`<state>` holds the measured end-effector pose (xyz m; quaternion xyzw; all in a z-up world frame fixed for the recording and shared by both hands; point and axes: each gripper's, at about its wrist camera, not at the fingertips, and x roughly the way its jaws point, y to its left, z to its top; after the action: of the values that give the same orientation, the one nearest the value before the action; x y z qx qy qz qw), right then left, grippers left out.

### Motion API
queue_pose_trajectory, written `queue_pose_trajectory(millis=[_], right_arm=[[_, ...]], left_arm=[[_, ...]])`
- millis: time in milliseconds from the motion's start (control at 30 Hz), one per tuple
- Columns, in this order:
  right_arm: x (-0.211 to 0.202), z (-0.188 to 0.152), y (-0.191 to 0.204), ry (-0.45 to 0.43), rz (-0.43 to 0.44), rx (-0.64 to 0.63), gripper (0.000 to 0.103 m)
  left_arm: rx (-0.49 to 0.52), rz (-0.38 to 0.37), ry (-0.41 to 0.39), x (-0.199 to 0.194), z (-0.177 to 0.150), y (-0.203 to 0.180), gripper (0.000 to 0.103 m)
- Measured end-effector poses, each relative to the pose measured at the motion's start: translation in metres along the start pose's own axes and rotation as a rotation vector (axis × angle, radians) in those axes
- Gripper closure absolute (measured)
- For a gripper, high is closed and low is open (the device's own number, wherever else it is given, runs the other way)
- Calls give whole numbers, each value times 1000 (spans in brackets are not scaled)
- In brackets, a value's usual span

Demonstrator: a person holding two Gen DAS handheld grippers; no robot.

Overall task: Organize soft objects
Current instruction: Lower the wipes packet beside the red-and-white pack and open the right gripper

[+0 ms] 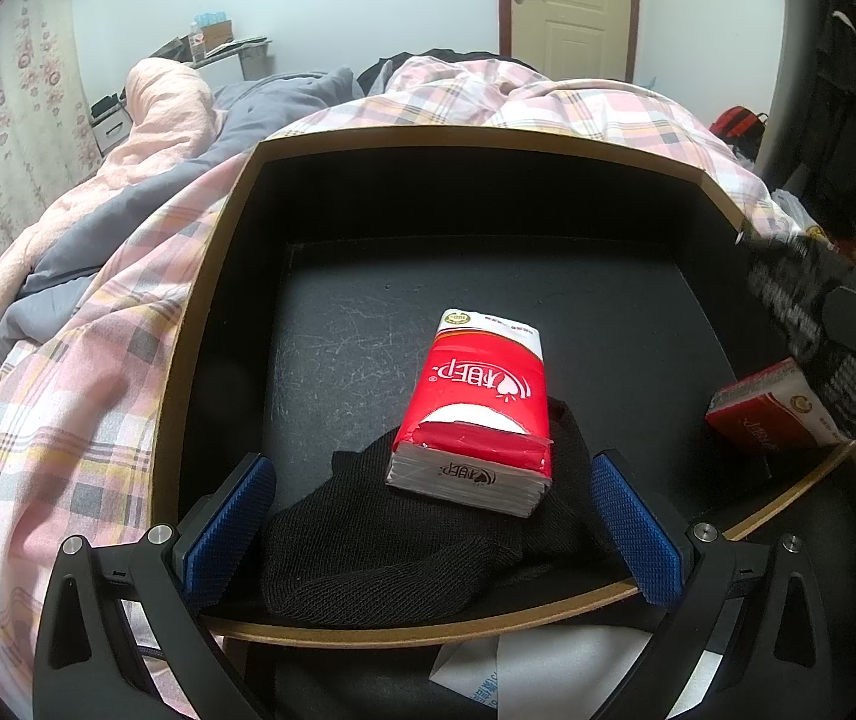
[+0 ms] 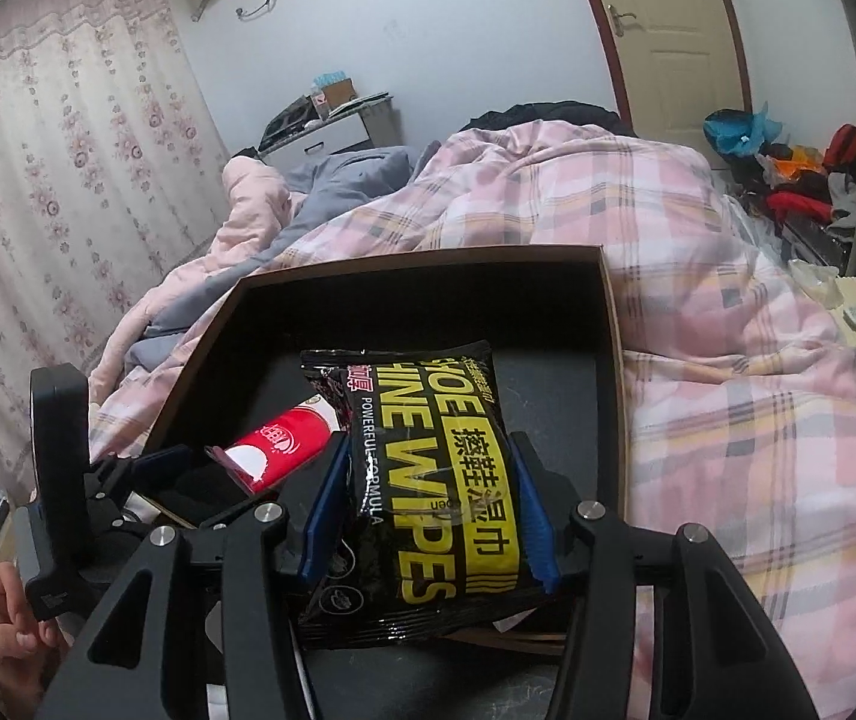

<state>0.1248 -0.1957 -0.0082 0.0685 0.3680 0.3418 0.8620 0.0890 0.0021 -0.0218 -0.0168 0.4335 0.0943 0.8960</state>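
Resting on a bed draped in a pink plaid quilt (image 1: 68, 408), a black box with a tan rim (image 1: 236, 228) fills the middle of both views. In the left wrist view, a red and white tissue pack (image 1: 476, 414) lies at centre frame, its near end propped on a black sock (image 1: 380, 552) that sits at the lower edge of the box floor. The left gripper (image 1: 434, 528) has its blue-padded jaws spread wide on either side of the sock and tissue pack, touching neither. At the right edge of that view, a second tissue pack (image 1: 764, 414) shows beneath the black shoe wipes packet (image 2: 434, 480). In the right wrist view, the right gripper (image 2: 428, 504) has its jaws clenched on the sides of the shoe wipes packet, which extends over the box interior at centre frame. A hand (image 2: 8, 636) shows at lower left.
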Motion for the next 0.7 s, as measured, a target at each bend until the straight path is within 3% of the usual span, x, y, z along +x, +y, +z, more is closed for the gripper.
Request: queue_pose_trajectory(millis=[67,133,333,700], right_arm=[[1,-1,2,6,-13,-11,38],[2,-2,4,10,-22,-25,33],[1,-3,7,17,-26,-46,32],[1,-2,-1,18,9,11,11]], left_arm=[[1,0,-1,0,0,0,0],[0,0,-1,0,0,0,0],[0,0,0,0,0,-1,0],[2,0,3,0,0,-2,0]])
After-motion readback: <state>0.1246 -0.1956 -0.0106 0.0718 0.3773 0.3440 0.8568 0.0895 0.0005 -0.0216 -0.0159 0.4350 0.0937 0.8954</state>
